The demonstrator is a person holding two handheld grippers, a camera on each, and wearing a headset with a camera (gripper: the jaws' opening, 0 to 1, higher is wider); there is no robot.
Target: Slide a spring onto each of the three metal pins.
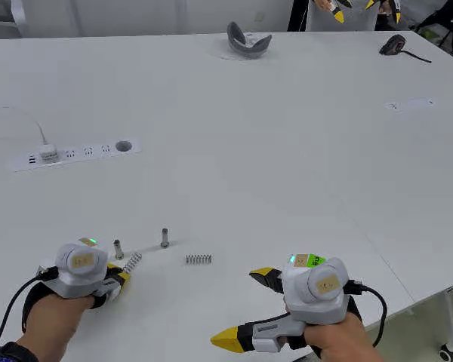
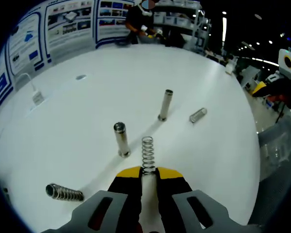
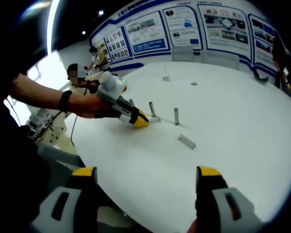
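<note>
Fingers of left gripper [image 1: 119, 276] clamp one spring [image 1: 132, 262], right gripper [image 1: 245, 308] spread, empty | head view: two upright pins [image 1: 164, 237] at 12–1 o'clock of it, loose spring [image 1: 198, 259] at 3 | left gripper view: spring likely light, squashy, so pinch the end coils; third coil [image 2: 64, 192] lies at 7 | right gripper view: two pins, one loose spring.
</note>
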